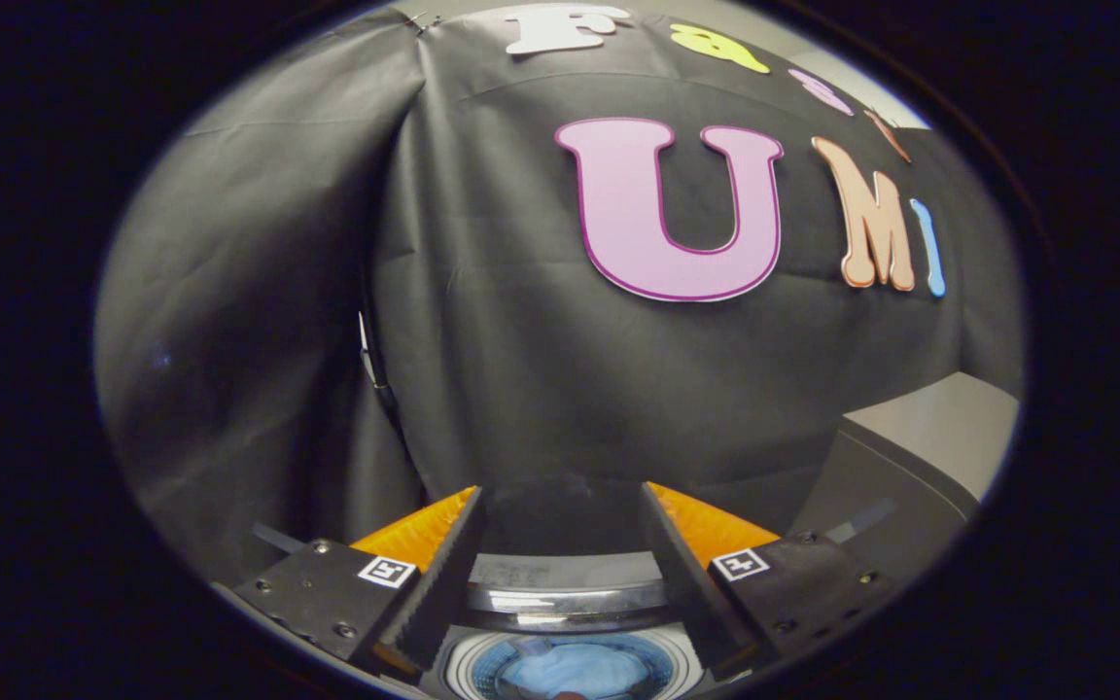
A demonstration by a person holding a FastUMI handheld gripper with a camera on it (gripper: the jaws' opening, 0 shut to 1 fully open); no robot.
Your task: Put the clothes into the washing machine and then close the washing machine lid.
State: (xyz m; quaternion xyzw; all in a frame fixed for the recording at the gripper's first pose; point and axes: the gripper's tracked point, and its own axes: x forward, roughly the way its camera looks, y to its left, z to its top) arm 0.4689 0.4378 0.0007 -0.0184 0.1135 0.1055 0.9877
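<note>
My gripper [560, 506] is open, its two fingers spread wide with nothing between them, held high above the washing machine [570, 608]. Below the fingers I look down into the round drum opening. A light blue cloth [570, 671] lies inside the drum. A shiny curved band, the back of the machine's top, runs between the fingers just beyond the drum rim. I cannot tell where the lid stands.
The booth's black cloth wall [521, 340] hangs close behind the machine. A grey box-like unit [920, 457] stands to the right of the fingers. A dark cable [375, 379] runs down the wall to the left.
</note>
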